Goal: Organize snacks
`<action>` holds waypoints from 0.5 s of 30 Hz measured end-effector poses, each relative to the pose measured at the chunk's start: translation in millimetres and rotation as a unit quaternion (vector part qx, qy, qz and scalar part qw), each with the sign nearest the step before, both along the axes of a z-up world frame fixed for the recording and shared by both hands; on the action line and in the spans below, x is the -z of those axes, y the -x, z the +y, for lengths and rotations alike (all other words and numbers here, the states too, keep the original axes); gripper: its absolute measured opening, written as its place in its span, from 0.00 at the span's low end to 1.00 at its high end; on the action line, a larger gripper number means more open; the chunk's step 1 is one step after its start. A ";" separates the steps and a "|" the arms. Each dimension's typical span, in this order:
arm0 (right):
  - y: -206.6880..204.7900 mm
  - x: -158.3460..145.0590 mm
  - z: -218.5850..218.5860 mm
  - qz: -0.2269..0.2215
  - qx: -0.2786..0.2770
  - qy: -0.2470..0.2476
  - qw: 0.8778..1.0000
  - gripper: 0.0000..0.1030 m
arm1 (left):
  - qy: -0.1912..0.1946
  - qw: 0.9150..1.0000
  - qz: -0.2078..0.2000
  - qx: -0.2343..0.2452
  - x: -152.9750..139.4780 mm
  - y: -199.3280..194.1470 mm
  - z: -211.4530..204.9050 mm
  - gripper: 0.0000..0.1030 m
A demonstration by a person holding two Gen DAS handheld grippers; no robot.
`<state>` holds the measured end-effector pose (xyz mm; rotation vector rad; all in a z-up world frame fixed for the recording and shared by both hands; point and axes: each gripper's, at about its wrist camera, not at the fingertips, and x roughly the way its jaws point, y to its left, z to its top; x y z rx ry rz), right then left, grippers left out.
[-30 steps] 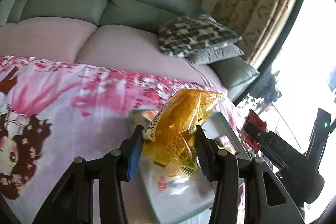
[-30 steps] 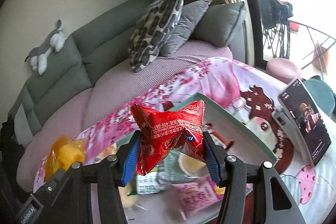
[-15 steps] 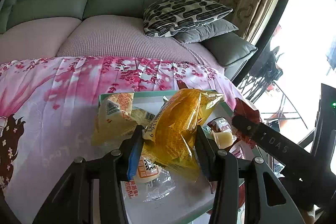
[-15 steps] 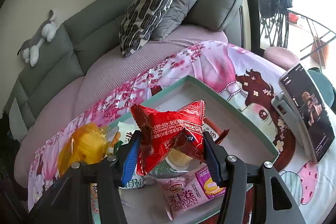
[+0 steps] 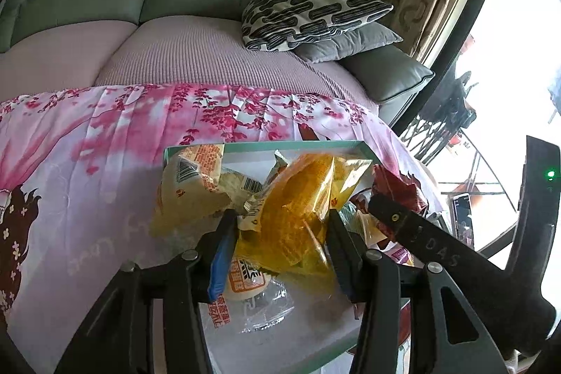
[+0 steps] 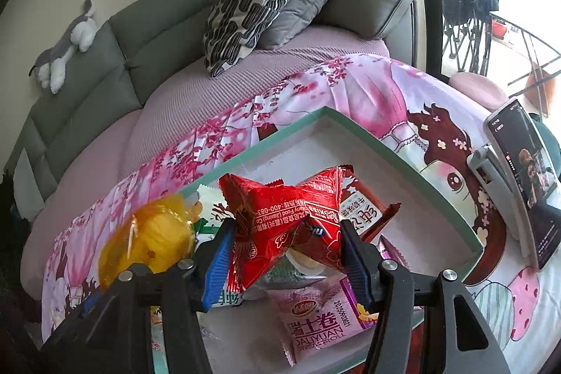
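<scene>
left gripper [image 5: 282,230]: clamped on yellow packet [image 5: 298,216], held above the tray's left half; likely about to drop it in.
tray [image 6: 403,160]: green-rimmed, white floor, on the pink printed cloth [image 5: 105,135]; already holds a pale wrapped bun [image 5: 189,191] and a pink roll packet [image 6: 322,325].
right gripper [image 6: 285,255]: pinching red packet [image 6: 284,226] by its middle, over the tray centre, probably the next deposit.
left view only: barcode bun at the tray's left edge; right tool crossing in from the right.
right view only: empty far-right tray corner; phone on stand [image 6: 522,177] beside the tray.
</scene>
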<state>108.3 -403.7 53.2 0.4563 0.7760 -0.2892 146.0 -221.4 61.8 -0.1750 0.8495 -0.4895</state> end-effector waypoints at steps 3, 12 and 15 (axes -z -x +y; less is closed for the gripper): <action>-1.0 1.3 2.1 0.004 -0.002 0.001 1.000 0.61 | 0.010 1.000 0.001 0.002 -4.1 2.0 2.9 0.55; -3.2 -0.1 9.9 0.020 -0.011 0.019 1.000 0.69 | 0.012 0.999 0.000 -0.035 -17.7 6.3 26.7 0.60; -3.6 0.6 14.3 0.031 -0.013 0.031 0.999 0.77 | -0.010 0.998 -0.003 -0.067 -20.3 7.0 39.4 0.69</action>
